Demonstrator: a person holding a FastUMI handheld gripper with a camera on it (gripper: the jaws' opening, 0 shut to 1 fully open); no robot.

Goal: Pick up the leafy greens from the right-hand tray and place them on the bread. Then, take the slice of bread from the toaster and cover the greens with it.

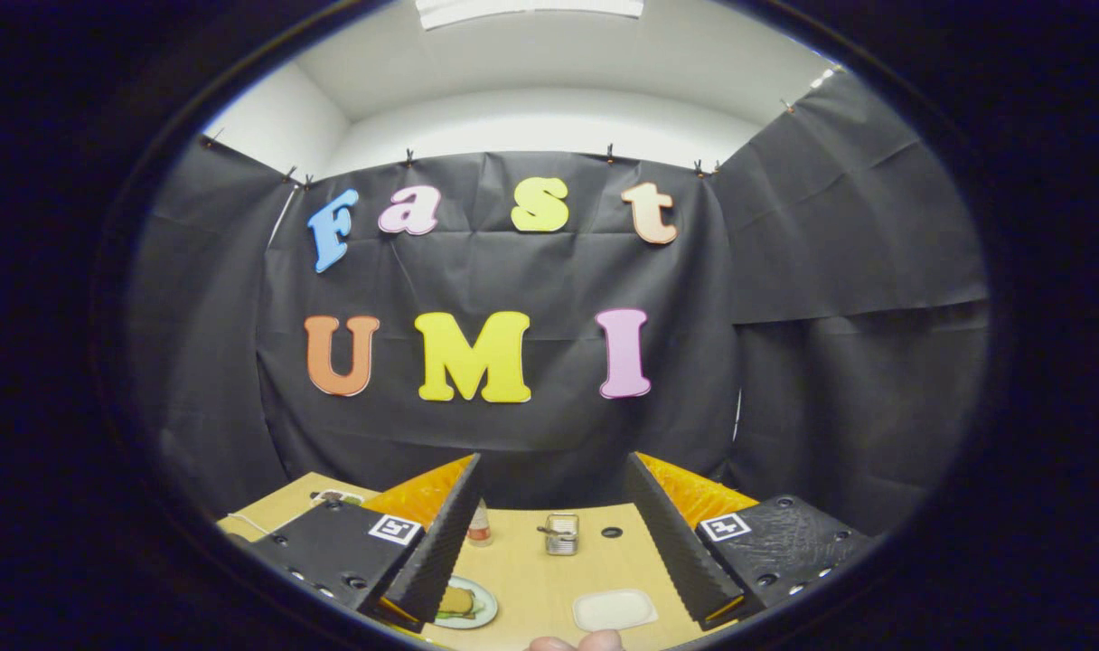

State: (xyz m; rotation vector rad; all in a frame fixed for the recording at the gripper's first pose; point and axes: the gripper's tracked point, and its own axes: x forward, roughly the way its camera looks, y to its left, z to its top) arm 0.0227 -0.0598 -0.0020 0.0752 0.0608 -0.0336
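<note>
The gripper (549,533) has ridged wedge-shaped fingers, screw-studded mounts and a square fiducial marker on each.

The table (549,579) looks like pale wood, smooth and matt. The toaster (561,533) at mid-table is shiny metal. The tray (615,609), lower centre, looks like matt white plastic. The plate (477,608), lower left, is glossy — ceramic or plastic, hard to tell. The gripper (549,533) stands with fingers spread, their inner pads (436,542) ribbed and matt — rubbery-looking. The booth wall (830,316) is creased matt cloth.
</note>
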